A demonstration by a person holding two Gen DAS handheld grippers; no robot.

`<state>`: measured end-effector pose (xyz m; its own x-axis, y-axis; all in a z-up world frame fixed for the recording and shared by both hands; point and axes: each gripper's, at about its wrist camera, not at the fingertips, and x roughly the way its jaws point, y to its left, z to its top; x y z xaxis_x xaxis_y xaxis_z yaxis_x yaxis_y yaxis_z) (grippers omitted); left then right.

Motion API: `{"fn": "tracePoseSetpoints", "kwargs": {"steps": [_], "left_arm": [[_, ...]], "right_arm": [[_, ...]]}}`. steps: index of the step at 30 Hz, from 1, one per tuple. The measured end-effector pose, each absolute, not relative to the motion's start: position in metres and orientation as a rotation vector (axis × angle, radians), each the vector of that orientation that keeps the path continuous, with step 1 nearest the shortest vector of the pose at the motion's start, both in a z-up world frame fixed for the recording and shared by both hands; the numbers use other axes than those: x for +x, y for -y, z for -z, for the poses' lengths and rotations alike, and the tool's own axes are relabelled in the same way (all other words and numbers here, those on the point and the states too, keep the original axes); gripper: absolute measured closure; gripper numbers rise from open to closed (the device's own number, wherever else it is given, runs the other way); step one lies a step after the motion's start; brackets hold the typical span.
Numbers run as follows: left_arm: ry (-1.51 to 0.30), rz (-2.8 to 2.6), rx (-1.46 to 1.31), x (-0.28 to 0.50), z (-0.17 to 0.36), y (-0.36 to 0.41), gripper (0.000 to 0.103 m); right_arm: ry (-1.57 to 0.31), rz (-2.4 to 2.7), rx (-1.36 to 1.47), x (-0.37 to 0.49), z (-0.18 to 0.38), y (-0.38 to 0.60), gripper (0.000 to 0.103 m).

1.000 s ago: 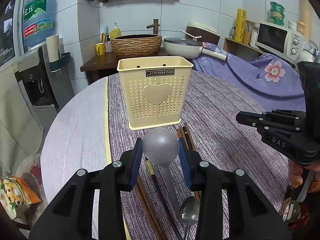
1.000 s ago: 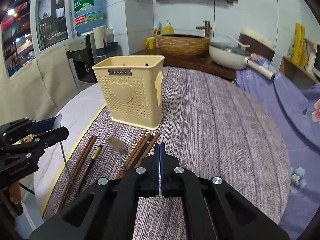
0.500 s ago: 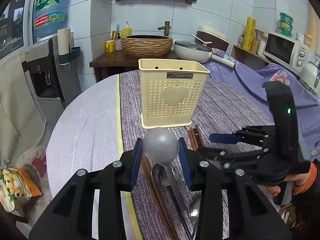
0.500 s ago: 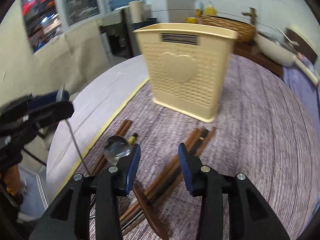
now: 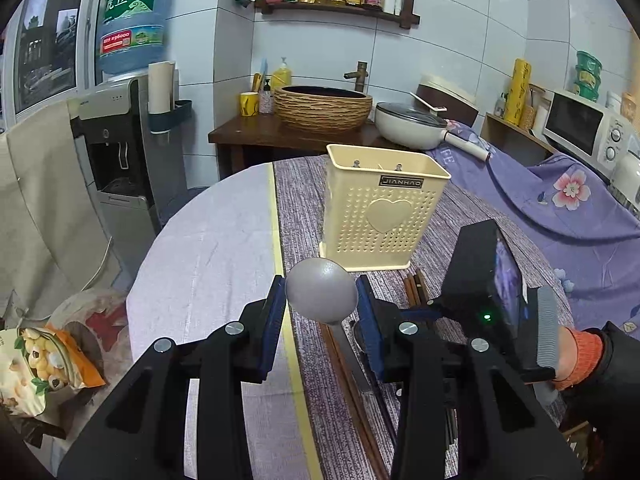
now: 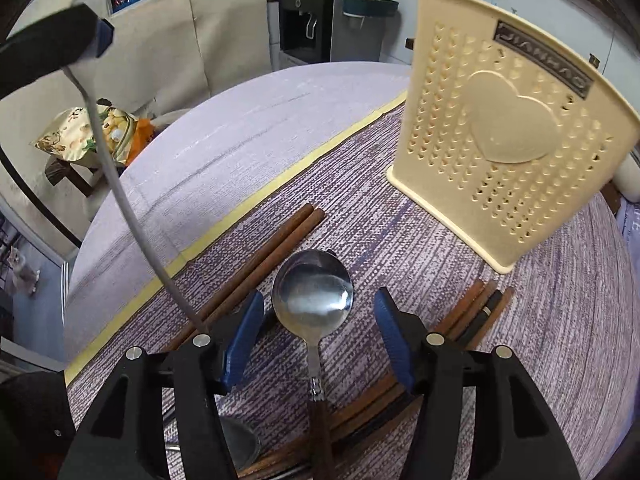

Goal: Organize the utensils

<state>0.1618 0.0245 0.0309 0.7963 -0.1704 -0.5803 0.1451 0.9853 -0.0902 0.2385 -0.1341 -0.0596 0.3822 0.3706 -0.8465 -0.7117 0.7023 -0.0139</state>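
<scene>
**Steel spoons: one gripped, one straddled**

Grey metal fills the middle of the left wrist view, where the bowl of a held spoon [image 5: 321, 295] is pinched between the blue pads of the left gripper [image 5: 321, 306], its back turned to the camera and its handle running down out of sight. The cream utensil holder [image 5: 382, 208], marked with a heart, is seen upright beyond it on the purple striped cloth [image 5: 304, 208]. The right gripper [image 5: 404, 316] is seen low at the right, beside brown chopsticks [image 5: 414, 288].

From the right wrist view, the right gripper [image 6: 320, 340] is shown with fingers spread wide, lowered on either side of a second spoon [image 6: 313, 298] that lies bowl-up on the cloth [image 6: 400, 236]; no pad is seen touching it. Chopsticks [image 6: 276, 244] are laid to its left, more chopsticks [image 6: 476, 312] to its right. The holder [image 6: 504, 136] stands near, ahead and to the right. The held spoon's handle [image 6: 116, 184] slants across the left side.
</scene>
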Motion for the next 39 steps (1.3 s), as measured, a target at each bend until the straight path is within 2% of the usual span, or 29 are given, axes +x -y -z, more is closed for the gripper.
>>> {"fn": "tracePoseSetpoints", "kwargs": {"steps": [5,7,14,29,39], "left_arm": [[-0.63,0.157,-0.034,0.163,-0.03,-0.029,0.067],[-0.631,0.155,-0.032,0.164,-0.031,-0.031,0.067],[-0.641,0.149,-0.03,0.17,-0.027,-0.03,0.067],[-0.569,0.18,-0.013,0.189,-0.047,-0.015,0.067],[-0.459,0.185,0.027,0.214,-0.1,0.003,0.067]], "right_arm": [[-0.979,-0.723,-0.427,0.246,0.069,0.124,0.048],[-0.993,-0.732,-0.425,0.247,0.073,0.122,0.059],[-0.977,-0.715,-0.39,0.247,0.067,0.128,0.059],[-0.773,-0.608,-0.215,0.209,-0.041,0.204,0.06],[-0.702,-0.559,-0.168,0.217,-0.087,0.22,0.061]]}}
